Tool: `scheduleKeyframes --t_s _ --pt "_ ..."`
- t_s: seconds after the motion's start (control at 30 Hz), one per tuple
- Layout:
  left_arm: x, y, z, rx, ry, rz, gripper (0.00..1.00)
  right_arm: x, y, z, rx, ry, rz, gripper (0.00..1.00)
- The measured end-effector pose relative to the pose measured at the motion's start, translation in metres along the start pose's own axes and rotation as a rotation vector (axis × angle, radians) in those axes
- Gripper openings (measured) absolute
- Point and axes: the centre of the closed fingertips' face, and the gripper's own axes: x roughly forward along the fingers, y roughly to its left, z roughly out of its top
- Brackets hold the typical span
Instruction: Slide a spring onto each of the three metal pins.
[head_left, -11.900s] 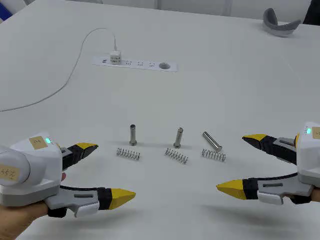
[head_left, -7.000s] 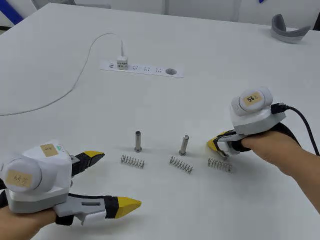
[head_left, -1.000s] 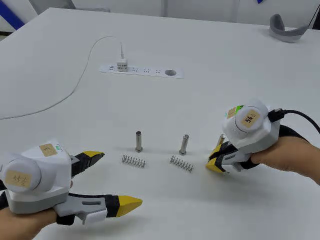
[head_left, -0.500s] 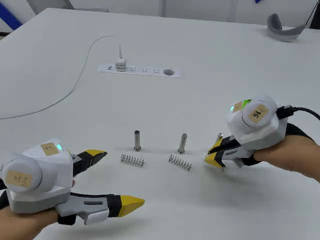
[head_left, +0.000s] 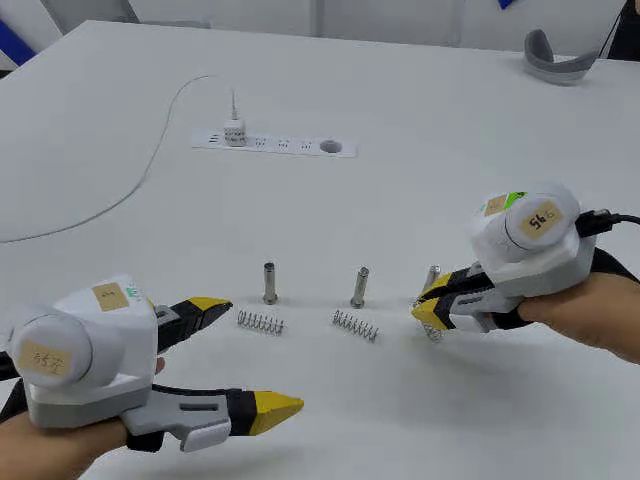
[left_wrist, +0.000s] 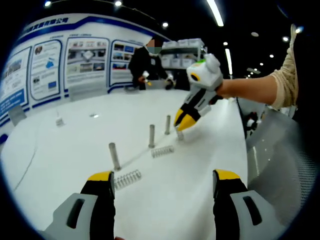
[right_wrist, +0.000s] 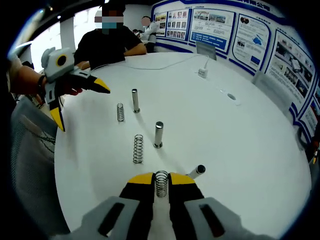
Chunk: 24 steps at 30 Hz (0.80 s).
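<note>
Three metal pins stand upright in a row on the white table: left pin (head_left: 269, 283), middle pin (head_left: 360, 287), right pin (head_left: 432, 278). One spring (head_left: 260, 321) lies before the left pin and another spring (head_left: 355, 326) before the middle pin. My right gripper (head_left: 428, 312) is shut on the third spring (right_wrist: 161, 183), which sticks out between its yellow tips just beside the right pin (right_wrist: 196, 171). My left gripper (head_left: 245, 357) hovers open near the table's front left, short of the left spring (left_wrist: 126, 178), with nothing between its tips.
A white power strip (head_left: 270, 145) with a plug and a cable lies farther back on the table. A grey curved band (head_left: 555, 60) rests at the far right corner. People stand beyond the table (right_wrist: 240, 130) in the gripper views.
The right pin, lying flat at first, now stands upright. My right gripper has taken the right spring off the table and holds it by that pin. The left gripper has edged slightly forward.
</note>
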Motion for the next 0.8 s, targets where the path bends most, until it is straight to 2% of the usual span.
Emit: scheduleKeyframes --t_s 0.23,0.37,0.6,0.8 --pt "0.004 -0.007 0.002 0.010 -0.005 -0.028 0.73 -0.003 0.001 0.003 0.011 -0.012 -0.008 0.12" --pt "0.007 -0.011 0.006 0.020 -0.018 -0.047 0.65 -0.007 0.008 0.013 0.035 -0.049 0.012 0.12" --pt "0.021 -0.018 0.014 0.018 -0.038 -0.075 0.57 -0.010 0.022 0.027 0.039 -0.079 0.037 0.12" --pt "0.036 -0.023 0.017 0.027 -0.038 -0.097 0.55 -0.010 0.029 0.034 0.041 -0.098 0.060 0.12"
